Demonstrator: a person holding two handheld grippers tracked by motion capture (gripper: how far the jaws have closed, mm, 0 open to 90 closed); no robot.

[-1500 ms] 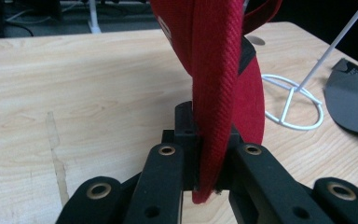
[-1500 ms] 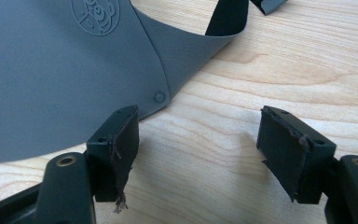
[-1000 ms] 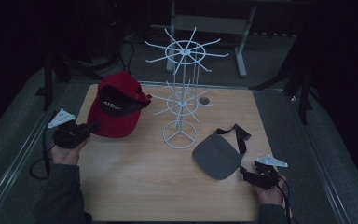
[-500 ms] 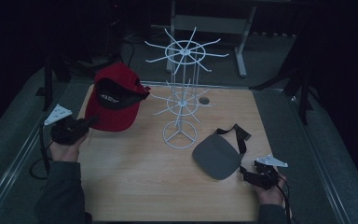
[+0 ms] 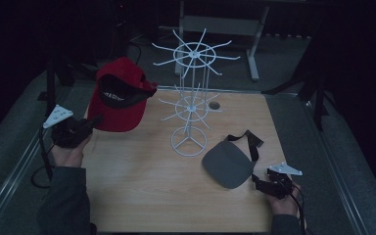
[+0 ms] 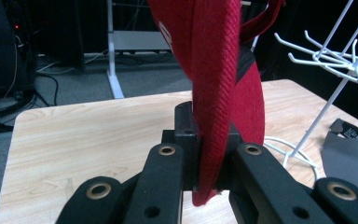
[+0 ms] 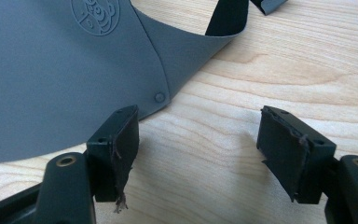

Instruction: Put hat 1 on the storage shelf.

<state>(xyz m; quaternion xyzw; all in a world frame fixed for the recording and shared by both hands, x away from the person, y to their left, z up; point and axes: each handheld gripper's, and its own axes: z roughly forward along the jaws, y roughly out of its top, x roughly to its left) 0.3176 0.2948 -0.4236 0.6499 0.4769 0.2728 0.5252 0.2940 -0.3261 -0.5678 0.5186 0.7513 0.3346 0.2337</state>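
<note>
A red cap hangs lifted above the table's left side, its brim pinched edge-on between the jaws of my left gripper. The left gripper view has the red brim standing upright in my left gripper. A white wire display rack stands at the table's middle. A grey visor with a black strap lies flat at the right front. My right gripper rests beside its right edge, open; in the right gripper view the grey visor lies just past my right gripper, apart from the pads.
The wooden table has bare room at its front middle. A small dark round hole sits behind the rack. A metal stand stands beyond the far edge, on the dark floor around the table.
My left gripper has raised the red cap off the table and tipped it upright, moving a little up and back. The right gripper and the visor have stayed put.
</note>
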